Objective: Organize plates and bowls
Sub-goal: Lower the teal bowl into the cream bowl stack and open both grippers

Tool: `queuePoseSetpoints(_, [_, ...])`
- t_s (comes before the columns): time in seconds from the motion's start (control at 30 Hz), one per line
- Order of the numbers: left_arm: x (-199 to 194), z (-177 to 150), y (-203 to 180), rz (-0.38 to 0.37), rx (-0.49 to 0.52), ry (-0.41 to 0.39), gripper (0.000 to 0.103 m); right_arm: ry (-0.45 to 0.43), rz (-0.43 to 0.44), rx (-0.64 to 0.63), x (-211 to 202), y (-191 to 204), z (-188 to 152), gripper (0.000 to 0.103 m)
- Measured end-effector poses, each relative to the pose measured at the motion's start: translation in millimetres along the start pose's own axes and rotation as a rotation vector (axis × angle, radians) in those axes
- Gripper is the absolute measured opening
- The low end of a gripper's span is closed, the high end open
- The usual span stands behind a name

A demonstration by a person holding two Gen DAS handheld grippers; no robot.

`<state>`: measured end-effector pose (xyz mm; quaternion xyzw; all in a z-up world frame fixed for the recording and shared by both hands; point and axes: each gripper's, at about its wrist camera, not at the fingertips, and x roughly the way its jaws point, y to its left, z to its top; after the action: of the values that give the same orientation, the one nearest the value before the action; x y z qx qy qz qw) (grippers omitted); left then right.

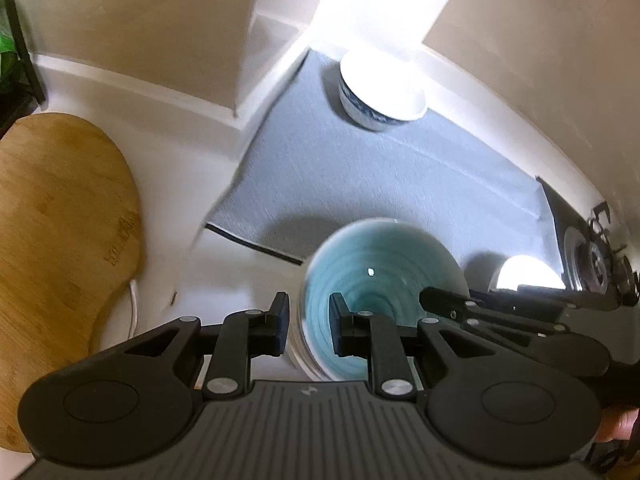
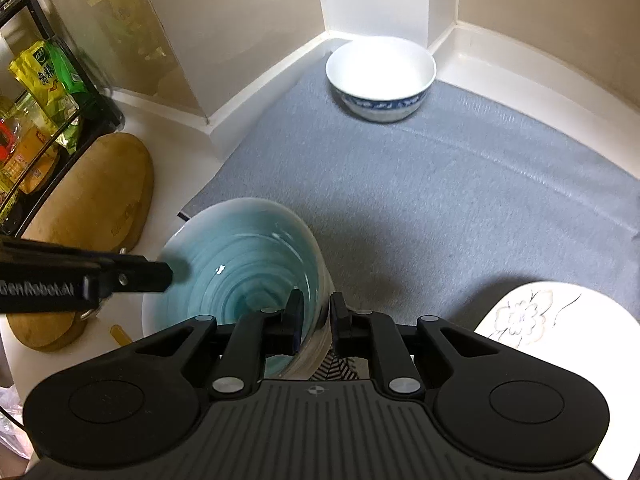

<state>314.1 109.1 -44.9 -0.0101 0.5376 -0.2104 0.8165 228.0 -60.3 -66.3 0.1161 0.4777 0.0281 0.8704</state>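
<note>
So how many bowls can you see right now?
2. A white bowl with a blue patterned band sits at the far end of the grey mat; a glazed teal bowl is near, between the claws. Others may be hidden.

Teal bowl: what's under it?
The teal bowl sits on stacked pale dishes, only their rim edges showing. How many there are, and the counter beneath, is hidden.

Wooden board (image 2: 90, 196) — grey mat (image 2: 440, 200)
</note>
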Motion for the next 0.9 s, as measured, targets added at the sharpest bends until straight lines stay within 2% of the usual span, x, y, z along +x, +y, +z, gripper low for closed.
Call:
queuePoseSetpoints(0.07, [0,2,3,0.006,-0.011,-0.003,0.029,0.0,0.001,0.026,-1,-4,2,0.017])
queuePoseSetpoints(0.13, [2,3,5,0.016,-0.022,-0.004,0.037,-0.001,-0.005,0.049,-2,-8,3,0.025])
queuePoseSetpoints(0.2, [4,3,8,0.021,-0.033,-0.001,0.046,-0.012,0.009,0.065,-4,-13,3,0.025])
queuePoseSetpoints(0.23, [5,4,9,0.022,-0.038,0.0,0.047,-0.015,0.017,0.067,-4,-15,3,0.025])
queuePoseSetpoints(0.27, [6,4,9,0.023,-0.042,0.002,0.048,-0.016,0.026,0.073,-4,-17,3,0.024])
queuePoseSetpoints(0.33, [7,5,10,0.023,-0.048,0.003,0.05,-0.013,0.063,0.091,-3,-18,3,0.009])
queuePoseSetpoints(0.63, [9,9,9,0.017,-0.056,-0.002,0.061,0.024,0.103,0.154,7,-26,6,0.008])
queuePoseSetpoints(0.73, [11,11,8,0.015,-0.063,-0.009,0.072,0.022,0.111,0.149,9,-26,6,0.008])
queuePoseSetpoints(0.77, [11,12,7,0.014,-0.066,-0.011,0.078,0.023,0.116,0.149,9,-27,7,0.008])
queuePoseSetpoints(0.8, [11,12,7,0.013,-0.07,-0.015,0.083,0.026,0.116,0.146,10,-27,7,0.01])
queuePoseSetpoints(0.9, [10,15,4,0.009,-0.071,-0.025,0.085,0.027,0.098,0.147,8,-27,8,0.02])
